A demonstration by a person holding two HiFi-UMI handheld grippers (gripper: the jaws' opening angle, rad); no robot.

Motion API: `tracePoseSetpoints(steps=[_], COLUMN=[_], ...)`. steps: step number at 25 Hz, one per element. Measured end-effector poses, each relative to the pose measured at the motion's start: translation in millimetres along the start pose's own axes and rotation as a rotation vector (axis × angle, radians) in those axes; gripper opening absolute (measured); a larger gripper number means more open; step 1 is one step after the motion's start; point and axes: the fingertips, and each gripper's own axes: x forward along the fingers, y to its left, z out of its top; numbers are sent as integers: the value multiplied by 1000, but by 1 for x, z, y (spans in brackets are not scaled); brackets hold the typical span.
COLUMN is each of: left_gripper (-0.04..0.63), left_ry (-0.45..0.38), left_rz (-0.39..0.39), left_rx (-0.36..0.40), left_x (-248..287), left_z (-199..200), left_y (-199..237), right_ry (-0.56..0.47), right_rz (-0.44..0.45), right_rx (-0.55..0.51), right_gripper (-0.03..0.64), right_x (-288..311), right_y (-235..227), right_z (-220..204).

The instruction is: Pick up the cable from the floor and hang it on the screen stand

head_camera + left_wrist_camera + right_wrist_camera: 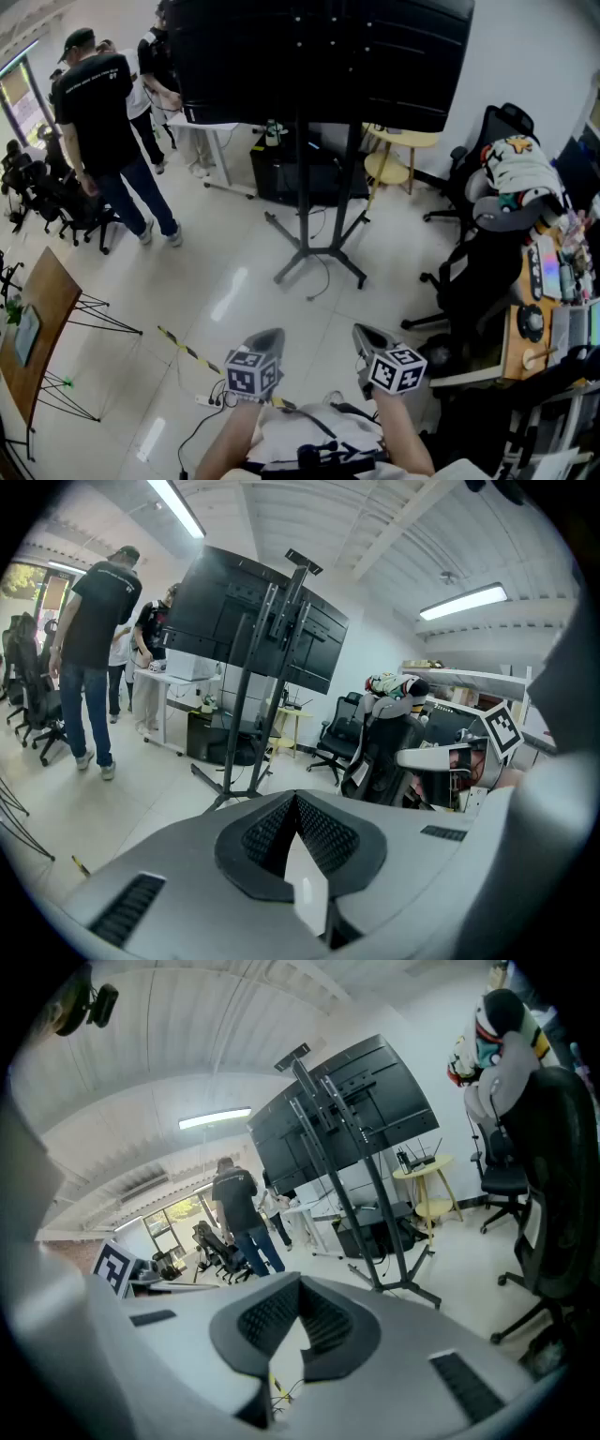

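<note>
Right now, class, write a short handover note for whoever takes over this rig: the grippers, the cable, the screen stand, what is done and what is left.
Left gripper: shut, nothing between the jaws.
Right gripper: shut, nothing between the jaws.
Both are held low in front of the person, short of the screen stand.
Cable: a thin loose one lies on the floor by the stand's base, untouched.
Done: nothing yet.
Left: step closer, open a gripper, grasp the cable, lift it and hang it on the stand.
</note>
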Motion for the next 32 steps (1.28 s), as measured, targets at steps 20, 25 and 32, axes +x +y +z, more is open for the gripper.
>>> tracePoseSetpoints(steps=[20,25,32], left_gripper=[0,0,0], left_ry=[-21,-22,-21], left_rz=[64,69,57], left_rx=[-25,-25,-35], left_x=[58,69,100], left_z=[11,19,36], left_y=[-61,-59,-48], right_ry=[28,53,70], right_rz=[65,103,117], right_rx=[4,-20,-41], right_gripper=[3,3,3], right_x=[-29,-18,11], right_y=[-83,-79,-89], right_z=[20,22,38])
